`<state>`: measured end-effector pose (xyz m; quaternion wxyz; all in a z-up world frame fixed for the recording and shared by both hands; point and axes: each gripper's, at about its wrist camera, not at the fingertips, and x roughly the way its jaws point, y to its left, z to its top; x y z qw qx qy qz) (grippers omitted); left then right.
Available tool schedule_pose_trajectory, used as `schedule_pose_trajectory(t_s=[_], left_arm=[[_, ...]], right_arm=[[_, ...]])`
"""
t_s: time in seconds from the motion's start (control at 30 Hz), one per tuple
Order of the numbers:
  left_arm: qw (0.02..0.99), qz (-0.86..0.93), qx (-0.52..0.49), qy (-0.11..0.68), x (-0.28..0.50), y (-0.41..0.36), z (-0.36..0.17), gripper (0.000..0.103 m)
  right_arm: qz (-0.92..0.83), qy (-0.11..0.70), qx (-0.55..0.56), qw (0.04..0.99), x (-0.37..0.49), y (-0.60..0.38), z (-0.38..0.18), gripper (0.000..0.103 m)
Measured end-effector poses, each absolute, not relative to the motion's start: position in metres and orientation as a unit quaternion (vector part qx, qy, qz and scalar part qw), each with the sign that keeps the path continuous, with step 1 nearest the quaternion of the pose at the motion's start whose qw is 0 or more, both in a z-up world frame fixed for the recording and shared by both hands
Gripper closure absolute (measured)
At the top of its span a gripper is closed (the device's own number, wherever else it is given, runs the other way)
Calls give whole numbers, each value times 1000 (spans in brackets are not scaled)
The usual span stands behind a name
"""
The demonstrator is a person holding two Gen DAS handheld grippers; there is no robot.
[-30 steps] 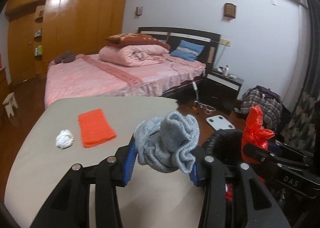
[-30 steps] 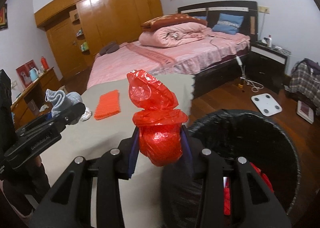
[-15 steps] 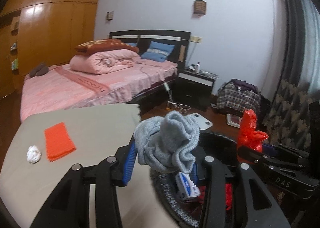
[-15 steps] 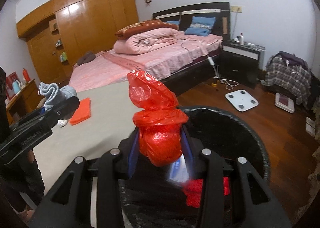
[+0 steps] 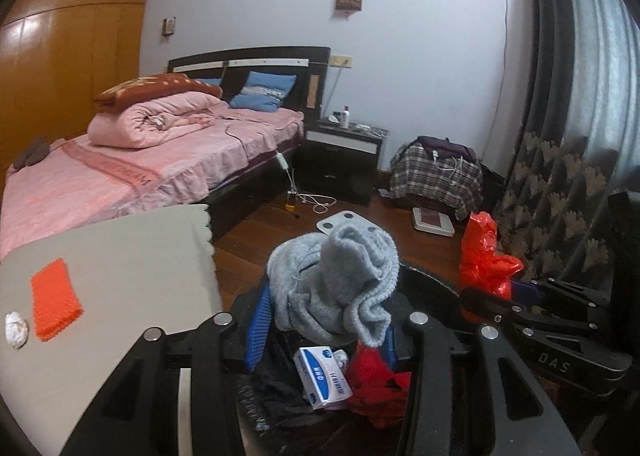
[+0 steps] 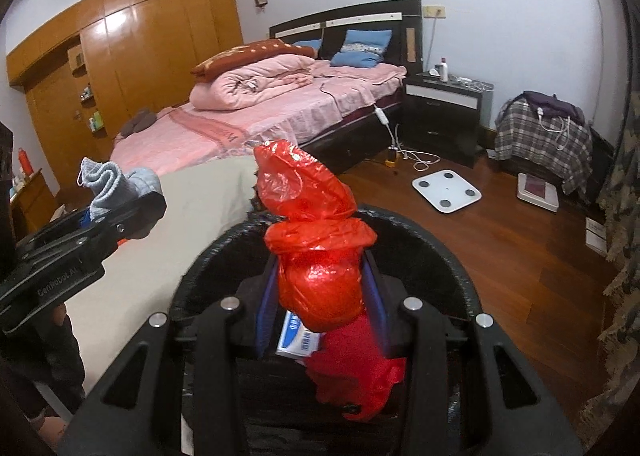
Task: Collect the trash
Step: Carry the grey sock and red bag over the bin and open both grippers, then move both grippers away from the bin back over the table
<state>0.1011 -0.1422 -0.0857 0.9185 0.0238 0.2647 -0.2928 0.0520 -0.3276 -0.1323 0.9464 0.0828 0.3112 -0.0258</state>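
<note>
Trash in both grippers, held over the black bin.

Grey knitted sock [image 5: 336, 280], bunched, is clamped between the blue pads of the left gripper [image 5: 322, 322]; red plastic bag [image 6: 316, 252], knotted into a ball, is pinched by the right gripper [image 6: 320, 308], fingers closed on it. Both hang above the black-lined trash bin [image 6: 440, 252], which holds a blue-and-white box [image 5: 322, 378] and crumpled red plastic [image 5: 378, 388] (contents partly hidden). Beside the bin, a beige table [image 5: 132, 256] carries an orange cloth [image 5: 54, 298] and a white paper wad [image 5: 17, 330]. Beyond: pink bed [image 5: 140, 164], white scale [image 6: 446, 190] on the wood floor.
</note>
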Motion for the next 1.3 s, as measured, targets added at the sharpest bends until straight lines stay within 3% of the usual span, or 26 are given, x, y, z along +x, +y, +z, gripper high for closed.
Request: schedule_pose_trajectory(t_s=[0.3,0.33,0.47,0.6,0.7,0.8,1.3], left_arm=[[908,-309,25,281,112,-165,-98,56],[907,-311,24,283,113,-167,-99,55],[903,-321,17,286,117,-166,-100,36],[907,-312,16,283,115,-161,-99,32],[915,-295,13,276,116,-150,-95,25],[923,-273,12,270,114,-133,-91,17],[951,-152,5,269,104,-14,-93,10]], right_arm=[[-45,326,87,940,58,-352,-151,62],[-45,328,86,940,59,-353,-153,60],[-54,337,82,936,59,-356,-161,35],[-72,336,86,935,56,-360,-165,13],[-83,327,88,937,50,-358,-162,6],[-83,324,89,938,49,-358,-157,6],[-10,317,72,946,77,-282,-138,6]])
